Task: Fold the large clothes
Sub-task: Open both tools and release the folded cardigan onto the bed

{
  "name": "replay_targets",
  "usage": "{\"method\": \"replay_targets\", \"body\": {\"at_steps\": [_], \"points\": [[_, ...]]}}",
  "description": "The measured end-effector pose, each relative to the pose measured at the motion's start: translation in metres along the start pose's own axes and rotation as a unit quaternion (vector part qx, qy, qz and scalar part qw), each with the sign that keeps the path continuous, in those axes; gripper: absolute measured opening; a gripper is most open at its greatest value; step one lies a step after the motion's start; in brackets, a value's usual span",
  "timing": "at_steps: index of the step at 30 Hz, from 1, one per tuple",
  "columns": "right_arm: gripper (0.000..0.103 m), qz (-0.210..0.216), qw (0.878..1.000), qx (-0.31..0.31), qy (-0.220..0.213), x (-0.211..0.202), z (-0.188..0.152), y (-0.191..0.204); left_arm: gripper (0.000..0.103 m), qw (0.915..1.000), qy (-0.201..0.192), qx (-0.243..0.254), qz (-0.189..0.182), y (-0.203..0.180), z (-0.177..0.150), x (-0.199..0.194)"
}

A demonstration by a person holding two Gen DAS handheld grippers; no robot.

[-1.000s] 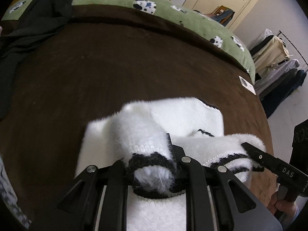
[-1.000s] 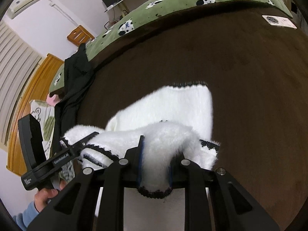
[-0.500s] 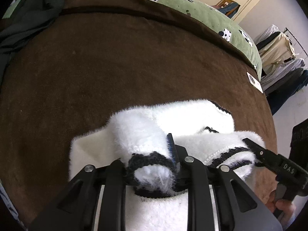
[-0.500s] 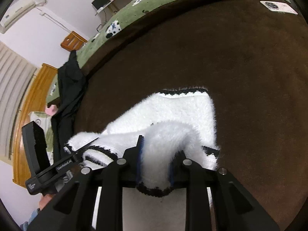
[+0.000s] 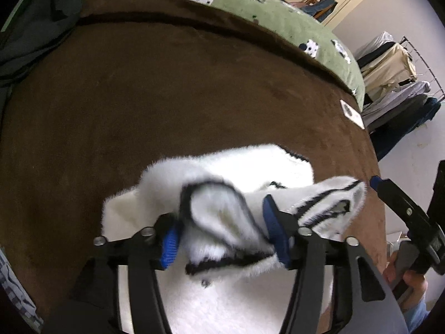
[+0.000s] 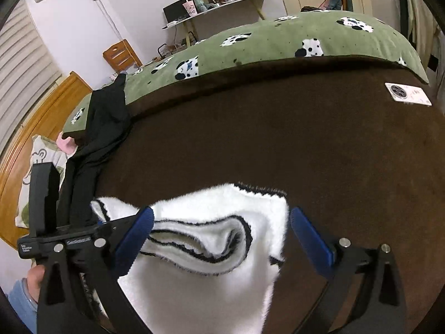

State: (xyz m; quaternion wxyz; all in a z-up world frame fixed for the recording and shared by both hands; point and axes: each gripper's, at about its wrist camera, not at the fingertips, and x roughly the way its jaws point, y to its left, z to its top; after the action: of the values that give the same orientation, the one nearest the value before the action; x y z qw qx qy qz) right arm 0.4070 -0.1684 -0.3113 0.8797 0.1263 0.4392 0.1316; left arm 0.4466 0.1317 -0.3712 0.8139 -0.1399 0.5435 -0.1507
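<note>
A fluffy white garment with black trim (image 5: 242,167) lies folded on the brown blanket (image 5: 139,97). It also shows in the right wrist view (image 6: 222,208). My left gripper (image 5: 222,236) is open, and a rolled black-edged cuff (image 5: 222,217) sits loose between its blue pads (image 5: 274,233). My right gripper (image 6: 219,233) is open wide over the garment's folded edge (image 6: 205,239), touching nothing. The right gripper also shows at the right edge of the left wrist view (image 5: 403,211).
A black garment (image 6: 103,122) lies at the blanket's left side. A green cow-print duvet (image 6: 278,41) lies beyond the blanket. A white tag (image 6: 407,93) sits at the blanket's far right. A clothes rack (image 5: 395,83) stands to the right.
Both grippers have opened and let go of the white garment's edge, which has dropped onto the folded garment. The right view has tilted up.
</note>
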Motion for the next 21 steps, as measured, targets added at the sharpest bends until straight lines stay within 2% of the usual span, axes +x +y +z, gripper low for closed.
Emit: {"method": "replay_targets", "body": {"at_steps": [2, 3, 4, 7, 11, 15, 18, 21], "points": [[0.097, -0.002, 1.000, -0.009, 0.002, -0.001, 0.001, 0.002, 0.093, 0.9994, -0.028, 0.010, 0.016, -0.003, 0.002, -0.011], [0.097, -0.005, 1.000, -0.014, 0.003, -0.002, 0.000, 0.004, 0.096, 0.9978, -0.058, 0.021, 0.023, -0.005, 0.005, -0.022], [0.097, -0.008, 1.000, -0.019, 0.004, -0.002, -0.002, 0.005, 0.096, 0.9970, -0.070, 0.025, 0.024, -0.005, 0.007, -0.028], [0.097, -0.013, 0.999, -0.027, 0.013, 0.001, -0.010, 0.011, 0.096, 0.9969, -0.071, 0.020, 0.029, -0.003, 0.016, -0.036], [0.097, -0.042, 0.998, -0.034, 0.043, 0.019, -0.022, 0.013, 0.096, 0.9943, -0.062, 0.052, 0.069, -0.009, 0.015, -0.032], [0.097, -0.081, 0.993, -0.036, 0.077, 0.050, -0.033, 0.011, 0.096, 0.9900, -0.021, 0.082, 0.113, -0.012, 0.003, 0.000], [0.097, -0.116, 0.989, -0.055, 0.069, 0.065, -0.036, 0.010, 0.096, 0.9847, -0.001, 0.093, 0.147, -0.007, -0.005, 0.028], [0.097, -0.135, 0.988, -0.049, 0.061, 0.079, -0.033, 0.001, 0.097, 0.9823, 0.001, 0.075, 0.171, 0.007, -0.005, 0.049]]}}
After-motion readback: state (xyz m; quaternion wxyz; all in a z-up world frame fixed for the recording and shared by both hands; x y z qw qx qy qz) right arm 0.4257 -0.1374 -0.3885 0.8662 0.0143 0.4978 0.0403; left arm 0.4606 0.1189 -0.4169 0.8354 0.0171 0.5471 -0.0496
